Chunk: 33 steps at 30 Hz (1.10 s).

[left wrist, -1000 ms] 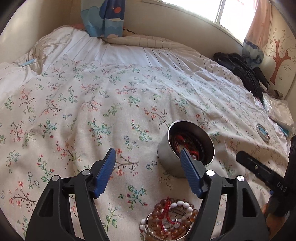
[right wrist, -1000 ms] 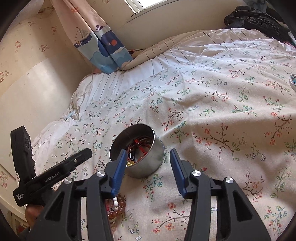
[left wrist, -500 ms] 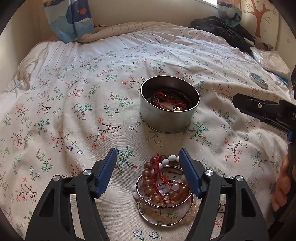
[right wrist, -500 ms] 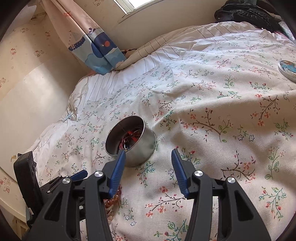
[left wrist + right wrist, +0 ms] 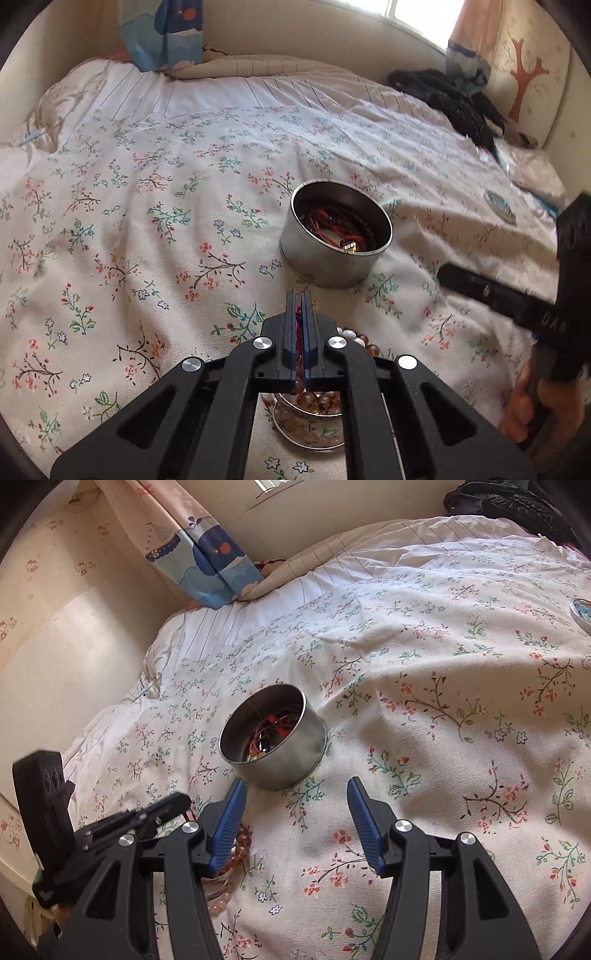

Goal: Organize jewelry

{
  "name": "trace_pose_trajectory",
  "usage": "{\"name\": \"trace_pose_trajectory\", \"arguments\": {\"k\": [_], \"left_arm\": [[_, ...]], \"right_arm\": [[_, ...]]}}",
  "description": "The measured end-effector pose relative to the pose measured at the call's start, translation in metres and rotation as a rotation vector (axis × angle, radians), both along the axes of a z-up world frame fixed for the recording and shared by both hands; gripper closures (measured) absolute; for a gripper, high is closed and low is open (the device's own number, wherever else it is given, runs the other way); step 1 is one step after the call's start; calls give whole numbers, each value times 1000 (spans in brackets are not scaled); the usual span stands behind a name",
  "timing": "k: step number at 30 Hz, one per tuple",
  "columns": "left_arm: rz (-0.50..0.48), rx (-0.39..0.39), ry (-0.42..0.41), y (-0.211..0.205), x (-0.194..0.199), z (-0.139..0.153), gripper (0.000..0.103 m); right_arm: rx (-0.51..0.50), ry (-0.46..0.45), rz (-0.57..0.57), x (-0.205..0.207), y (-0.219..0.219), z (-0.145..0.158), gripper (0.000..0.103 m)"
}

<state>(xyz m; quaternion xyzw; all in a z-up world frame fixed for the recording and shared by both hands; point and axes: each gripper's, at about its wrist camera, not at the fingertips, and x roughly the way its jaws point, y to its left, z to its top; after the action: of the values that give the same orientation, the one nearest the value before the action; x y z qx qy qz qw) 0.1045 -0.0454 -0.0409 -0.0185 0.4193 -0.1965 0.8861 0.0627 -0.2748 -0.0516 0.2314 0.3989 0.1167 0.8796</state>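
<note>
Now the left gripper point(image 5: 300, 306) has just snapped closed on the red cord point(image 5: 298, 334) of the beaded bracelets point(image 5: 314, 402), just before the round metal tin point(image 5: 334, 254) on the floral bedspread point(image 5: 147, 206); the right gripper point(image 5: 293, 818) gapes with nothing between its blue pads.

**Two wrist views over one bed**

Each fisheye looks forward and steeply down along its own tool, close above the flowered bed point(image 5: 155, 206). Both views share the round metal tin point(image 5: 334, 236) and the beaded bracelets point(image 5: 236, 853), seen from opposite sides.
</note>
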Motion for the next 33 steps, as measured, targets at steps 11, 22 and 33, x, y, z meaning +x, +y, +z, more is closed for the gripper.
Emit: {"name": "trace_pose_trajectory", "arguments": {"k": [11,22,33], "left_arm": [[93,-201,-53,36,3,19,100],[138,-241,-64,49,5,23,100],[136,-239,-67,48,5,23,100]], "right_arm": [[-65,48,235,6,53,-12,40],[-110,101,332,10,79,-25,40],[181,86,271,15,43,-27,91]]}}
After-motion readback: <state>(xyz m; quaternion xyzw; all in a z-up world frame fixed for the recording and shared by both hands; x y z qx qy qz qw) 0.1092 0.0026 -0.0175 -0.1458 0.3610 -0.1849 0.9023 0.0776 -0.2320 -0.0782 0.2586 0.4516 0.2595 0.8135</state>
